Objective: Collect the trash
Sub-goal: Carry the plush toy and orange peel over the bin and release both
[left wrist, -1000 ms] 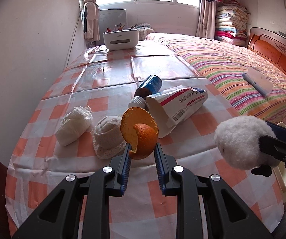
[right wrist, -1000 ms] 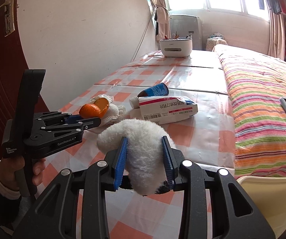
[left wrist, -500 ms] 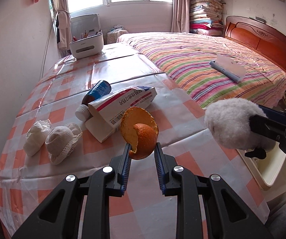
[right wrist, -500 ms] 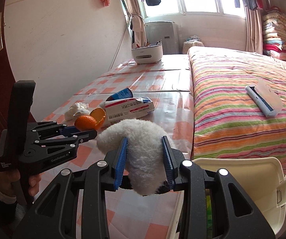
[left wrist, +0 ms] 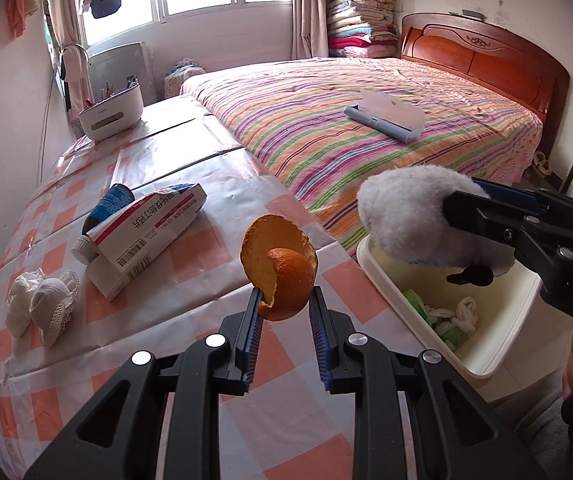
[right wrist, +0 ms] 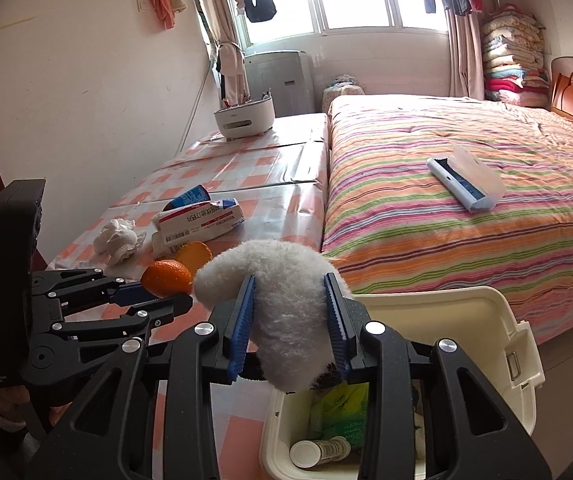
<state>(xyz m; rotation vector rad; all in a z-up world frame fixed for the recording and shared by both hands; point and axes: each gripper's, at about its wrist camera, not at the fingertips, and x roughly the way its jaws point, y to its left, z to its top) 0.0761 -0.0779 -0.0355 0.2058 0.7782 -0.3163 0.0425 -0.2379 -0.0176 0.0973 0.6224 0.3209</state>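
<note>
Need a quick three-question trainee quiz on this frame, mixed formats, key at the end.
1. True or false: the left gripper is shut on the curled orange peel.
2. What does the right gripper hold? A) white fluffy plush piece B) red-and-white cardboard box C) blue-labelled brown bottle
3. Fill in: the open cream plastic bin stands beside the checked tablecloth and already holds ____.

Key: 1 true; 2 A; 3 trash (wrappers, tissue and a small white tube are visible).
</note>
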